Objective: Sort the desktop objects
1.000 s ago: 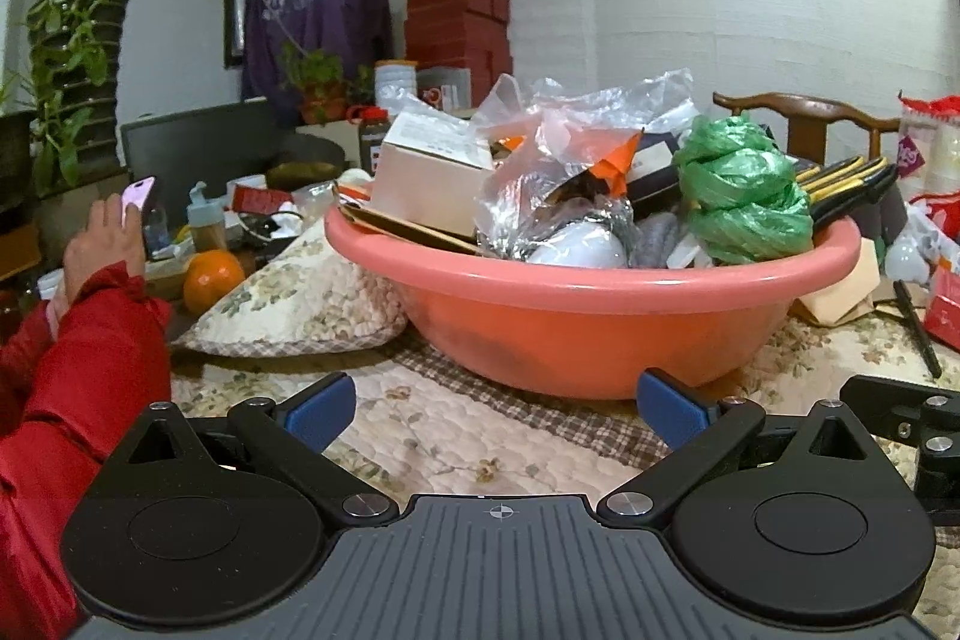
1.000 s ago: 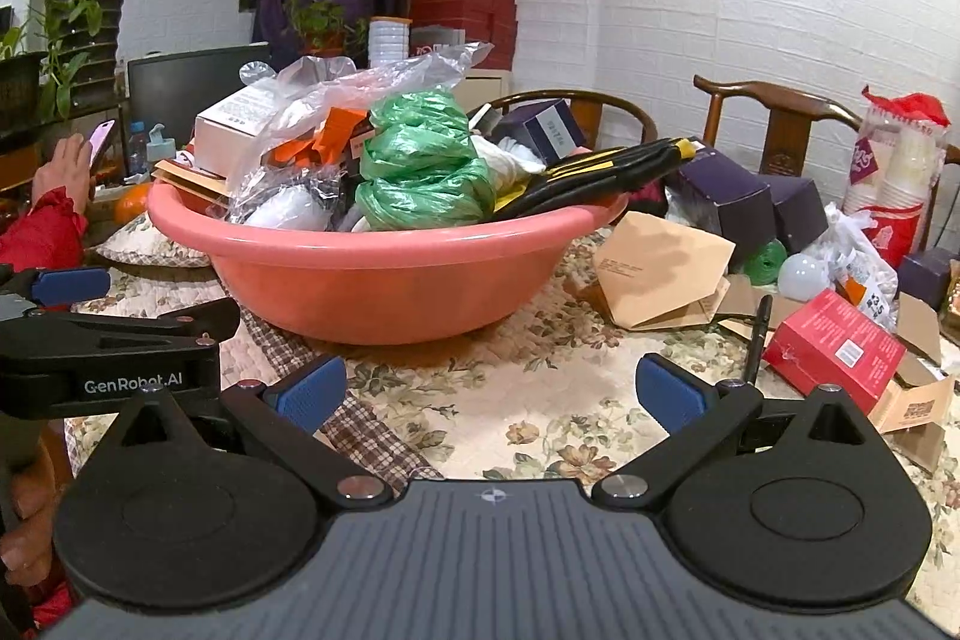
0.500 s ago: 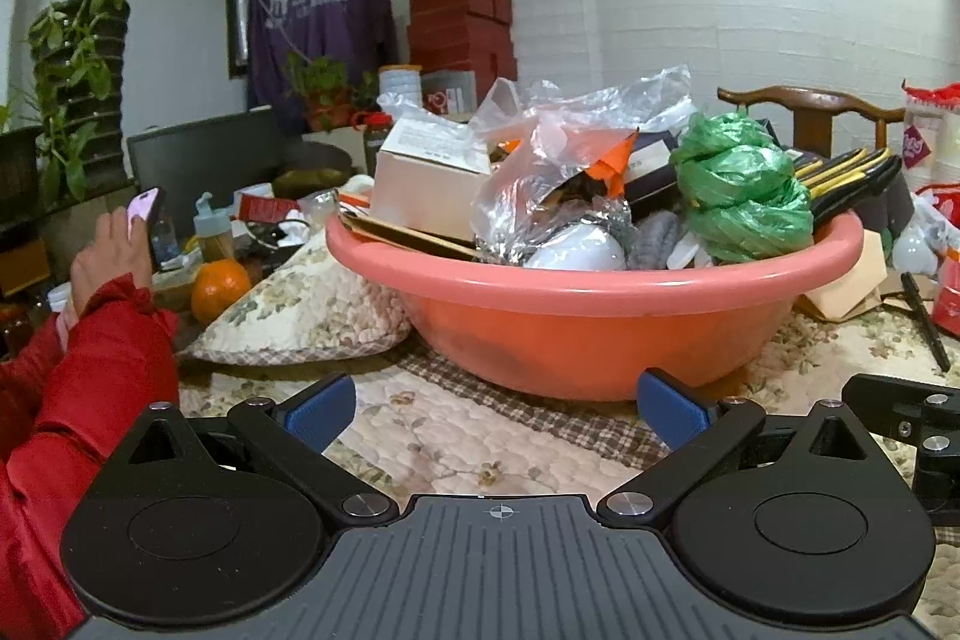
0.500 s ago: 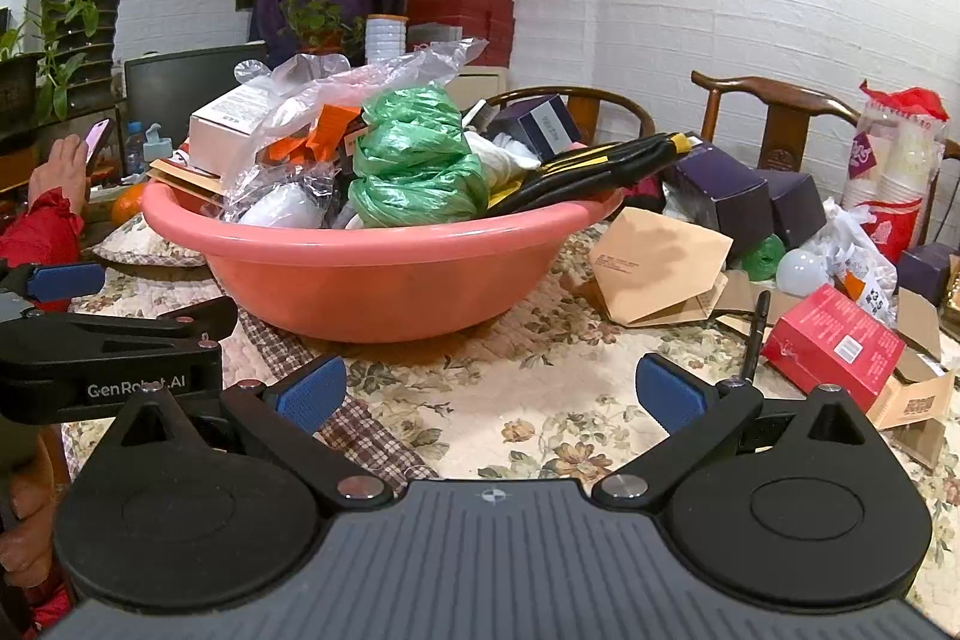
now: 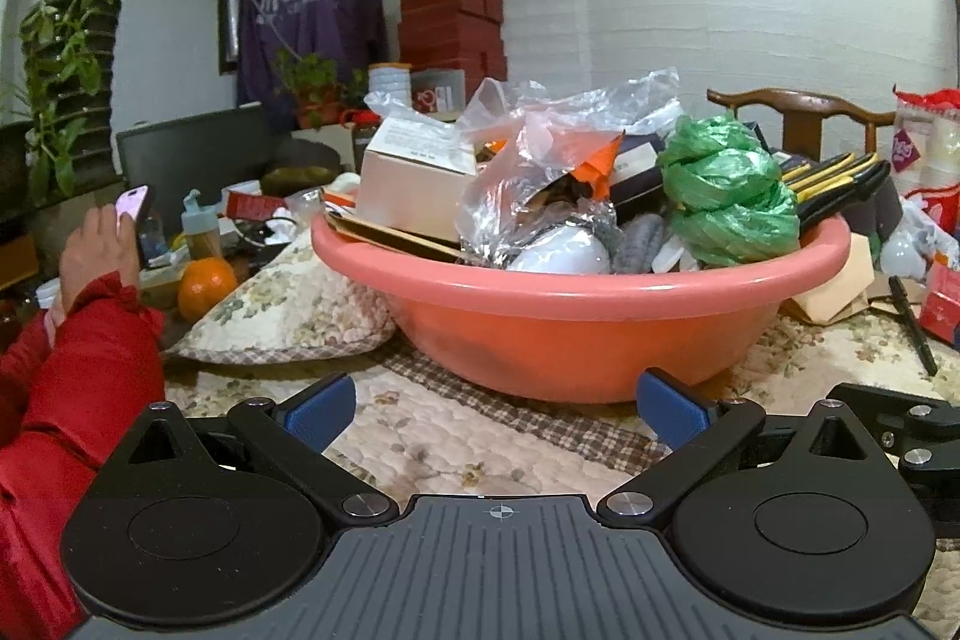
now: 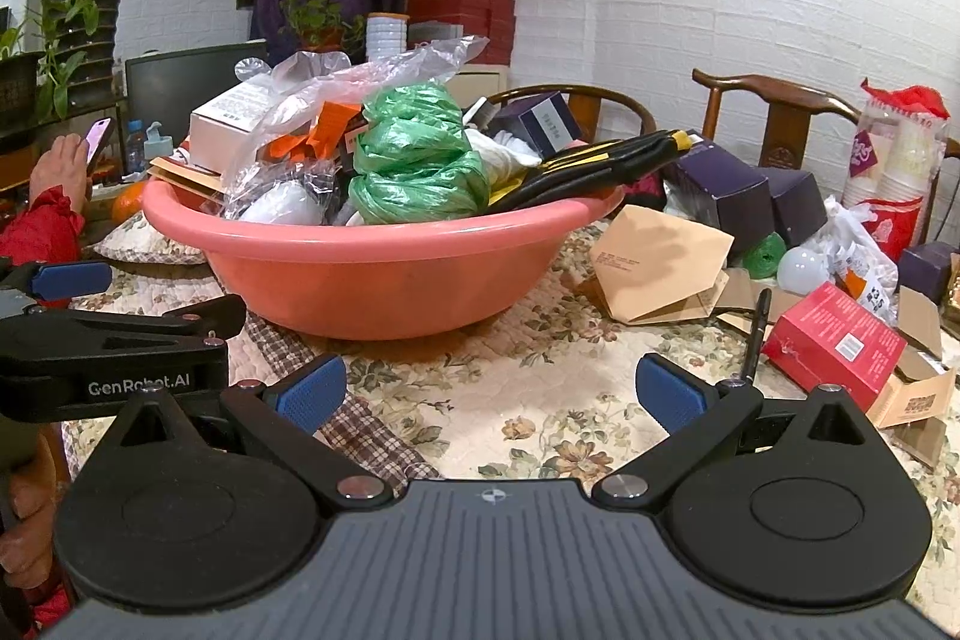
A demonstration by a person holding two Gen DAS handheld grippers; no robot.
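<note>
A pink basin (image 5: 576, 322) (image 6: 384, 274) stands on the floral tablecloth, piled with a green plastic bundle (image 5: 726, 196) (image 6: 417, 157), a clear bag (image 5: 540, 160), a white box (image 5: 417, 172) and black-and-yellow tools (image 6: 588, 172). My left gripper (image 5: 495, 403) is open just in front of the basin, nothing between its blue pads. My right gripper (image 6: 492, 391) is open too, empty, low over the cloth to the basin's right front. Loose on the table at right lie a red box (image 6: 834, 343), a black pen (image 6: 755, 334), a tan envelope (image 6: 657, 268), a white bulb (image 6: 801, 268) and purple boxes (image 6: 726, 193).
A person's hand in a red sleeve (image 5: 78, 370) holds a pink phone (image 5: 135, 205) at far left. An orange (image 5: 207, 283) and a folded quilted cloth (image 5: 294, 307) lie left of the basin. Wooden chairs (image 6: 774, 100) and a bag of cups (image 6: 894, 172) stand behind.
Both views have shifted very slightly; the basin looks a touch nearer and lower in the left wrist view. Both grippers stay open and empty.
</note>
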